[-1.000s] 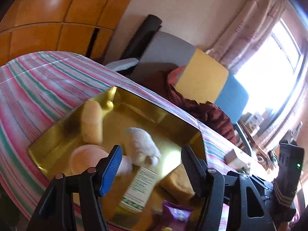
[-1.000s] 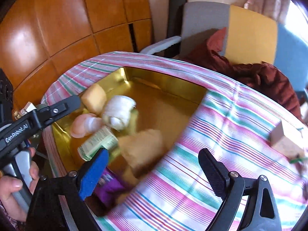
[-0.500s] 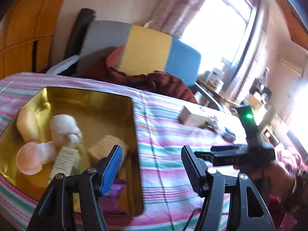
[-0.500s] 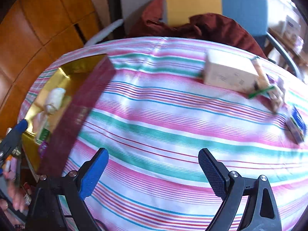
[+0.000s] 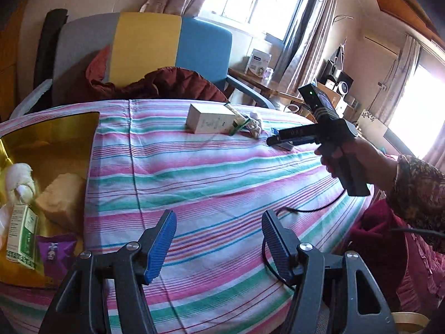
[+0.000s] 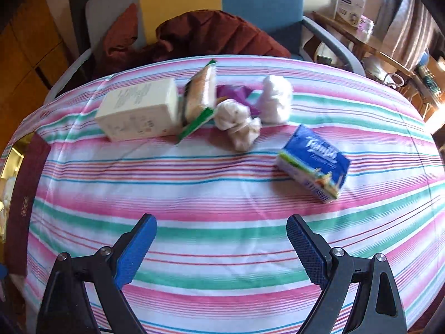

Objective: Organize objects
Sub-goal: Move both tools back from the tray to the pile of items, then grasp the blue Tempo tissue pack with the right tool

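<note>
Currently, both grippers are held over a surface (image 6: 222, 178) covered with a striped cloth, and nothing is gripped by either. The left gripper (image 5: 218, 243) is seen with its blue-padded fingers (image 5: 161, 243) spread apart above bare cloth. The right gripper (image 6: 221, 250) is likewise released, its fingers (image 6: 307, 253) wide, with only stripes between them.

Towards the far edge of the surface, a small group of loose things is laid out. A cream box (image 6: 137, 111) lies on its side, and a green-edged packet (image 6: 200, 97) is leaned against its right end. Just beside the packet, two white bundles (image 6: 237, 121), possibly garlic bulbs though the view is blurred, are set touching each other, with a purple wrapper (image 6: 236, 93) behind them and a white wad (image 6: 276, 98) to their right. A blue tissue pack (image 6: 313, 164) is placed apart from the group, nearer the right gripper.

At the left end of the surface, a gold tray (image 5: 52, 128) is seen, and a tan block (image 5: 61, 200), a white bundle (image 5: 19, 179), a green-and-white carton (image 5: 22, 236) and a purple packet (image 5: 55, 252) are held in it.

A multicoloured chair (image 5: 144, 47) draped with dark red cloth (image 5: 167, 83) is stood behind the surface.
</note>
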`<state>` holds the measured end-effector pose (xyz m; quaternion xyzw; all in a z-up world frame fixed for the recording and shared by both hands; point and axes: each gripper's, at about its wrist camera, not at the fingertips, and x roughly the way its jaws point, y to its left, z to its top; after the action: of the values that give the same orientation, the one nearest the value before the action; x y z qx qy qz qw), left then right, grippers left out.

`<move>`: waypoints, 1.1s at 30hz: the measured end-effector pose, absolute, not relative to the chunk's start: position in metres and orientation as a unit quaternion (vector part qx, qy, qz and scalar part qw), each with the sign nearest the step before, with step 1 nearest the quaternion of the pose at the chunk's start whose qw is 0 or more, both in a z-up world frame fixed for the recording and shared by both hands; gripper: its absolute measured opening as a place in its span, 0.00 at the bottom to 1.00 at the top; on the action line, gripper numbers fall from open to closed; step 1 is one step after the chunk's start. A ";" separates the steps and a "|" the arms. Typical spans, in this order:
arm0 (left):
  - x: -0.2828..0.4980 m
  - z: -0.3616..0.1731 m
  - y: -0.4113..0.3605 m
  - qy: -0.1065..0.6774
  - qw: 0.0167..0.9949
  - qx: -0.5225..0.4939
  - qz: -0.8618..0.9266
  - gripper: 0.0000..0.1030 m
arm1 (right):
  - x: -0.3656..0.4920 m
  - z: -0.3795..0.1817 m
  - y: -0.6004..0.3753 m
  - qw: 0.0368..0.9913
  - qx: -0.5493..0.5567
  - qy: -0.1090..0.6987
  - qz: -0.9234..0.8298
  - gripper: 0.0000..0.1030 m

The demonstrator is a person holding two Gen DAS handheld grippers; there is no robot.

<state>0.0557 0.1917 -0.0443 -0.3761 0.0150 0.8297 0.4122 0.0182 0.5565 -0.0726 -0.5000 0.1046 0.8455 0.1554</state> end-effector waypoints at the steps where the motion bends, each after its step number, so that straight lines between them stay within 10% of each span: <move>1: 0.057 -0.045 0.196 0.016 0.419 -0.380 0.824 0.63 | 0.019 -0.070 0.567 0.164 -0.495 0.097 0.848 0.92; 27: 0.044 -0.070 0.248 0.049 0.426 -0.437 0.791 0.63 | -0.004 -0.099 0.618 0.126 -0.468 0.147 0.862 0.90; 33: 0.018 -0.059 0.264 0.059 0.411 -0.431 0.801 0.63 | -0.007 -0.106 0.622 0.137 -0.477 0.143 0.856 0.75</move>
<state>0.0178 0.2639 -0.0594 -0.4308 0.0591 0.8012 0.4112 -0.0073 0.6218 -0.1061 -0.4770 0.1433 0.8562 0.1374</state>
